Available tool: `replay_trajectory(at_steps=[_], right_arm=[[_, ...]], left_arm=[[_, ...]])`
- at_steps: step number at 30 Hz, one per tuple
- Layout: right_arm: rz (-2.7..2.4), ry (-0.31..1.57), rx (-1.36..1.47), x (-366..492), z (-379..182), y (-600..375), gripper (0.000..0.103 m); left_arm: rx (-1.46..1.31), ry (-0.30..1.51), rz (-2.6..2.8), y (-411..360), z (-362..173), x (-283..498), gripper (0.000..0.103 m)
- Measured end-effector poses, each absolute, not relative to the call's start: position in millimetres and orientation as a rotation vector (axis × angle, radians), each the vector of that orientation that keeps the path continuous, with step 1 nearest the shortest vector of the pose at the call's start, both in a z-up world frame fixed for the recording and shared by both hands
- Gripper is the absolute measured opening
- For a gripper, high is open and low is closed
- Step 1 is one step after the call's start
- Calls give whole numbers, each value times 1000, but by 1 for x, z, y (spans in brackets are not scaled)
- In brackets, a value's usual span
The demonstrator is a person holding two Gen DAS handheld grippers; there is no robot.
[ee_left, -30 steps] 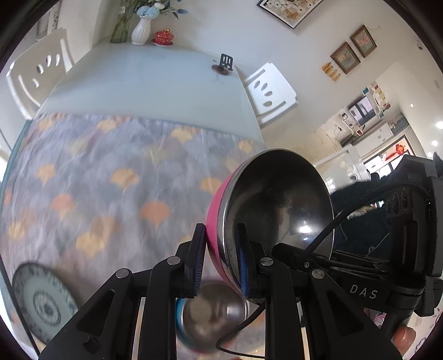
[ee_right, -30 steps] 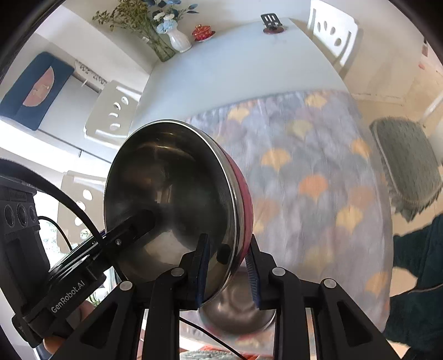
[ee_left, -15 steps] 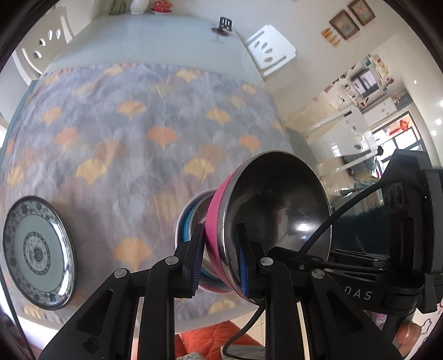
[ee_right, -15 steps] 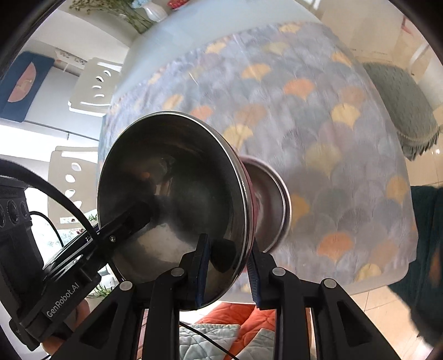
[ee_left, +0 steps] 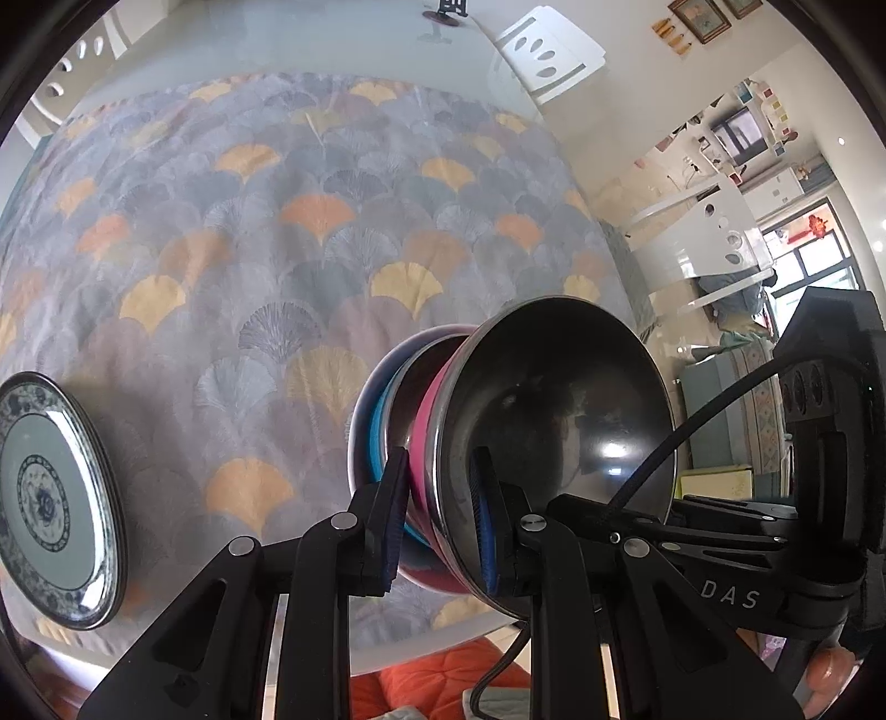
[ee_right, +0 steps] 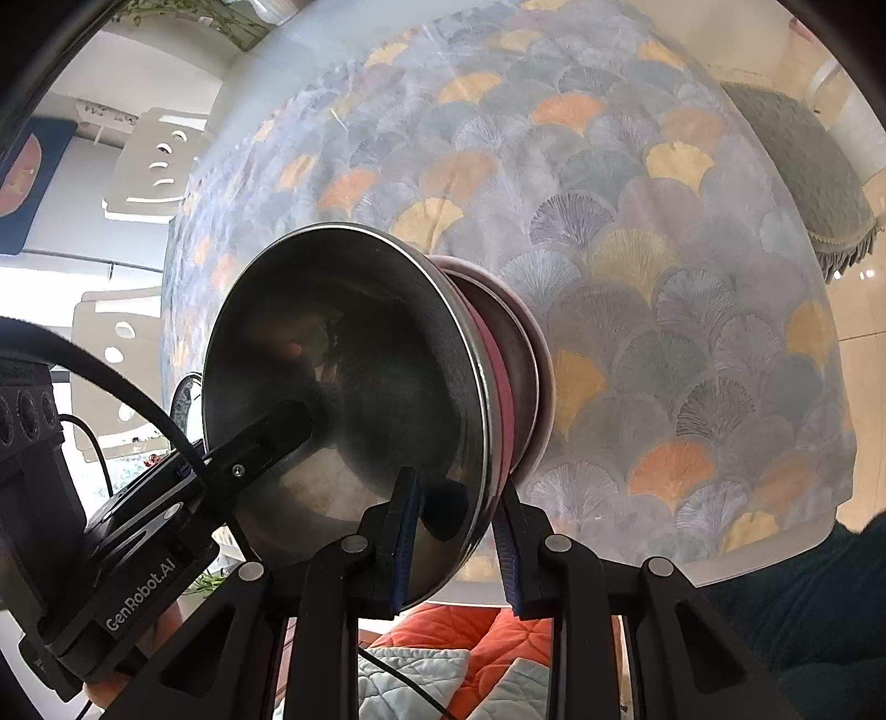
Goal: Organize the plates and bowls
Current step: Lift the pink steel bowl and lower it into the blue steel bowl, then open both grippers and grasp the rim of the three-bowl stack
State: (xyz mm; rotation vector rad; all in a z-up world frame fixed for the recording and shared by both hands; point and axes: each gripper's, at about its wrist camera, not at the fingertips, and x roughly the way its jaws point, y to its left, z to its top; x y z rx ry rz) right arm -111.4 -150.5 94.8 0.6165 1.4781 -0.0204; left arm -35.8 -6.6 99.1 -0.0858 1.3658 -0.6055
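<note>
A pink bowl with a steel inside sits nested in a blue-sided steel bowl near the table's front edge. My left gripper is shut on the pink bowl's rim, one finger inside and one outside. My right gripper is shut on the opposite side of the same rim. A blue-and-white patterned plate lies on the cloth to the left in the left wrist view.
The table carries a grey cloth with fan-leaf print. White chairs stand around it. An orange cushion lies below the front edge.
Both grippers have carried the pink bowl down onto the blue-sided bowl; it now sits nested in it. The plate at the left has come closer in view.
</note>
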Motion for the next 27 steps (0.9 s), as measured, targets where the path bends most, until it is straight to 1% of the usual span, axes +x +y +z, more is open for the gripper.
replay_trajectory(at_steps=[9, 13, 18, 24, 27], right_arm=[[-2, 1487, 640, -110, 87, -149, 27], [10, 1489, 679, -113, 85, -155, 27], [-18, 1450, 729, -119, 88, -172, 36], [12, 1402, 865, -133, 91, -183, 36], [26, 1371, 840, -138, 104, -178, 36]], left_arm=[[-67, 1391, -591, -8, 91, -29, 18], [-106, 1415, -609, -2, 88, -27, 18], [-107, 1408, -619, 0, 91, -28, 18], [-102, 1410, -663, -2, 95, -38, 18], [-109, 1401, -677, 3, 97, -40, 18]])
